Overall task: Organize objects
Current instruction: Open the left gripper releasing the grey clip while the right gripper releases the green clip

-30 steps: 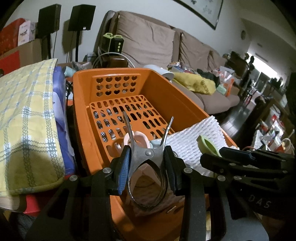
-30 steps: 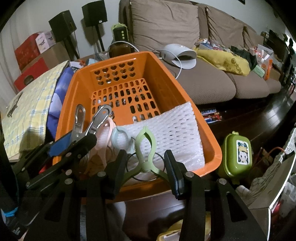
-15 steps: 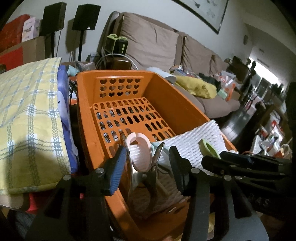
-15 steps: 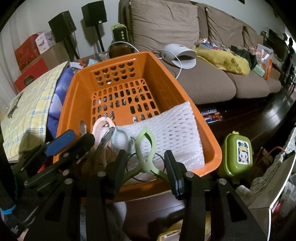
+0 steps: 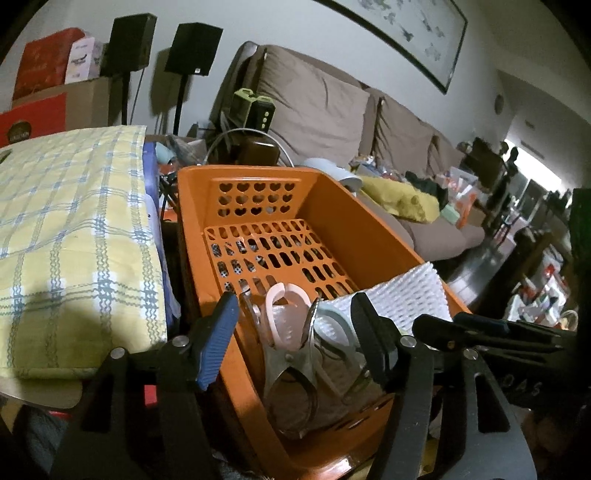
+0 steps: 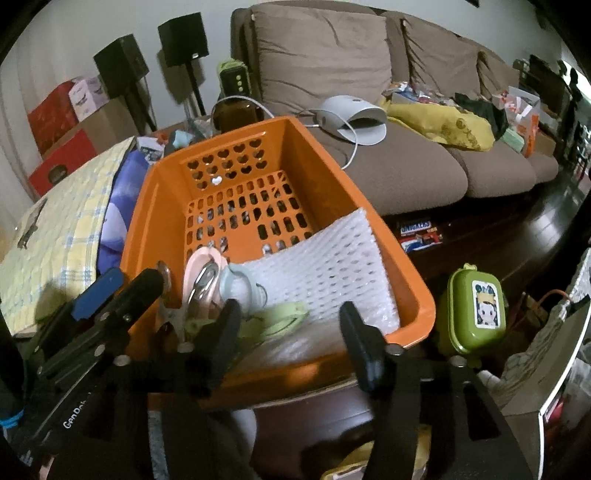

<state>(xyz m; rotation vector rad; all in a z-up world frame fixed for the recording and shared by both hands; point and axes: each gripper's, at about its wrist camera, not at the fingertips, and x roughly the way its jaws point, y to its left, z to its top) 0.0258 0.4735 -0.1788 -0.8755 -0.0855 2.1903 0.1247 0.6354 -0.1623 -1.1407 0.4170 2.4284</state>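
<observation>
Both clips are now lying loose in the orange basket [image 6: 354,192], released since the earlier frames. Metal clip [image 5: 291,362] is resting at the basket's near end, left gripper [image 5: 295,332] standing open around it, jaws just having widened. Green clip [image 6: 280,317] is lying beside it on the white foam sheet [image 6: 332,266], right gripper [image 6: 291,332] open above, jaws likewise just widened.

- We identify a home living room: brown sofa [image 6: 369,110], framed picture [image 5: 399,33] on the wall.
- We note stand-mounted speakers [image 6: 181,37] and household clutter.
</observation>
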